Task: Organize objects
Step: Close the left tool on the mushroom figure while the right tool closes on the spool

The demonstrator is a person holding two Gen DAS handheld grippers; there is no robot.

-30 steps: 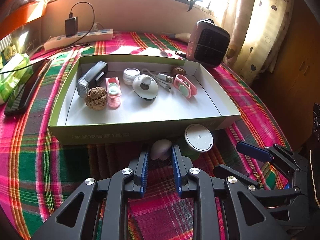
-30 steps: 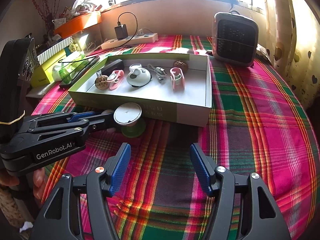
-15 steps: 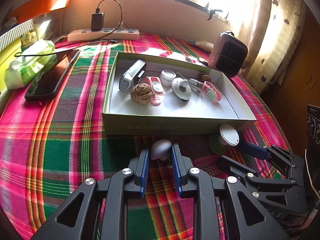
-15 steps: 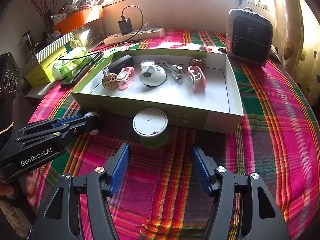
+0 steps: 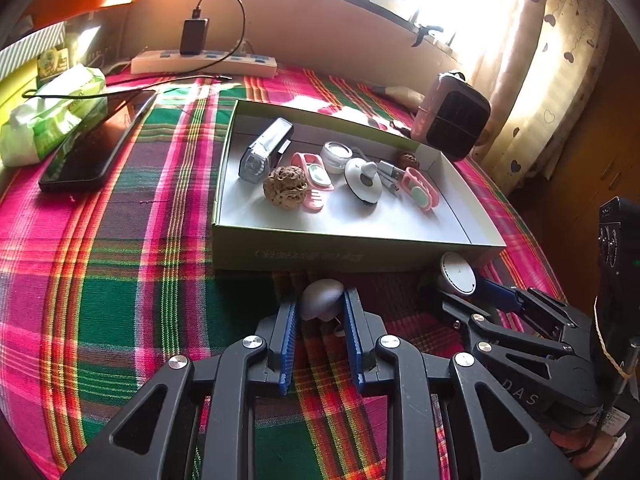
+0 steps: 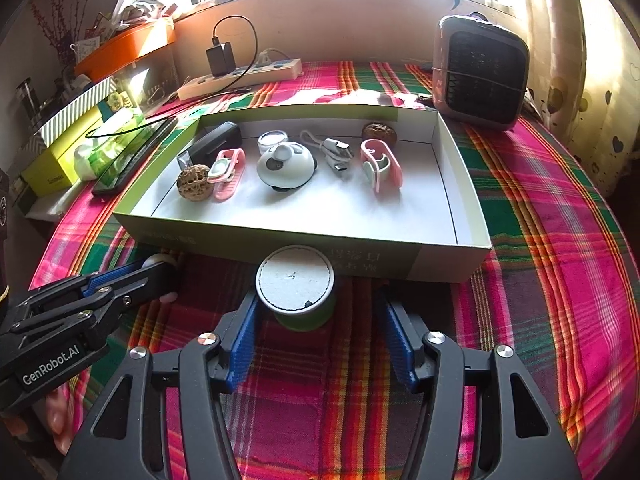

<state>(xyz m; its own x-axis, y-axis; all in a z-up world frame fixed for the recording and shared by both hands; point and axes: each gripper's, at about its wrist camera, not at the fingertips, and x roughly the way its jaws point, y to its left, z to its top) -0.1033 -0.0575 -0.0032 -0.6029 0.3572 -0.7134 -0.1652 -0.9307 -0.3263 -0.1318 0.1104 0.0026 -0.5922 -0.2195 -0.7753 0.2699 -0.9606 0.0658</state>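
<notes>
Your left gripper (image 5: 320, 312) has its fingers pinching a small pale shell (image 5: 321, 305), just off the box (image 5: 360, 254) front wall. Lift it clear of that wall before carrying it over the open floor inside. Your right gripper (image 6: 320, 320) has its fingers spread around the green tub (image 6: 298, 294) on the plaid surface (image 6: 540, 280), left finger touching. Centre it, then close gently below the white lid.

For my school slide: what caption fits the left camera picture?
Left gripper holds a small white object before the box.
</notes>
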